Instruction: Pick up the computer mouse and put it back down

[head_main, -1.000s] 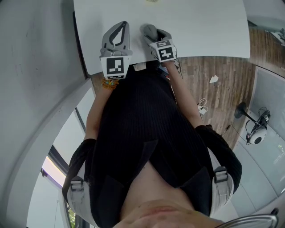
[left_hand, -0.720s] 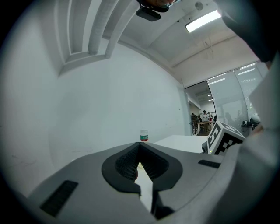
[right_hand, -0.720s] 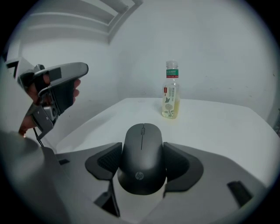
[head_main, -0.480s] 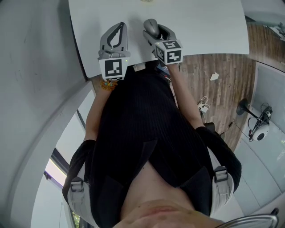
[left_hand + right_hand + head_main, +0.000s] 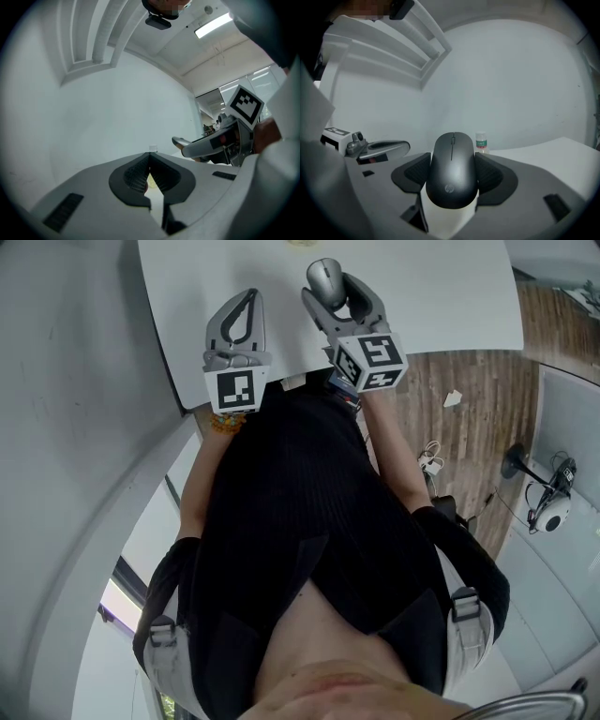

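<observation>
the computer mouse [image 5: 453, 177] sits pinched between the two jaws of the right gripper [image 5: 453, 157], its sides against their dark pads, above the white table [image 5: 441, 296]; just beside it, the left gripper [image 5: 150, 159] has its jaws pressed together on nothing

White table [image 5: 441, 296], wood-plank floor [image 5: 469, 456], grey wall [image 5: 75, 381], ceiling strip light [image 5: 213, 26].

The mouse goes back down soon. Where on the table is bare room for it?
The white table is bare right of the right gripper holding the computer mouse, out to the edge. Tighter: the gap toward the left gripper, and around the small bottle at the far edge.
</observation>
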